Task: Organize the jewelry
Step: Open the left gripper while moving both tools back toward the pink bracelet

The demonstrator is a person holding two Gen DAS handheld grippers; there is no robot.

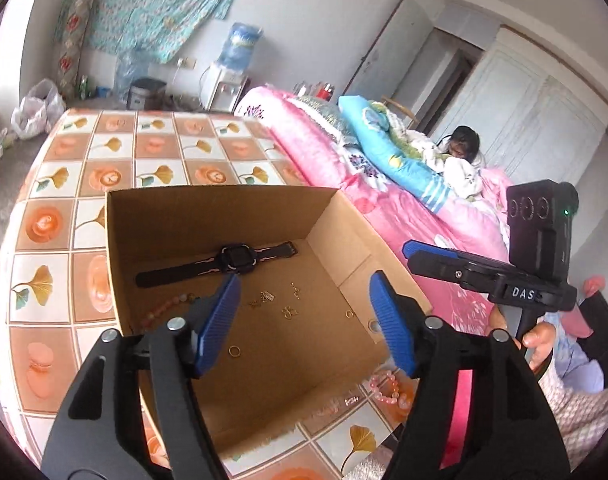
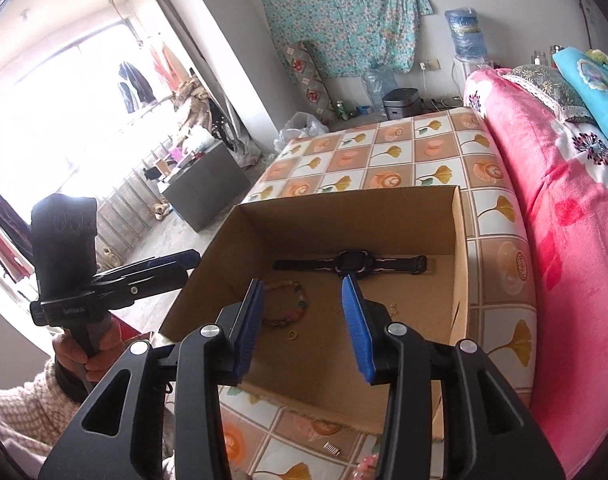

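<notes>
Hovering claws: left gripper [image 1: 304, 320] and right gripper [image 2: 302, 326] released, empty, above the cardboard box [image 1: 344, 236].
Remaining outside: pink bracelet [image 1: 386, 388], lower centre, apparently awaiting collection.

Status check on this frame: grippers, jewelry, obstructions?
Left gripper open, empty. Right gripper open, empty. Watch in box; pink bracelet outside. Nothing blocking.

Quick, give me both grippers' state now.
Left gripper: open, nothing between its fingers.
Right gripper: open, holding nothing.
</notes>
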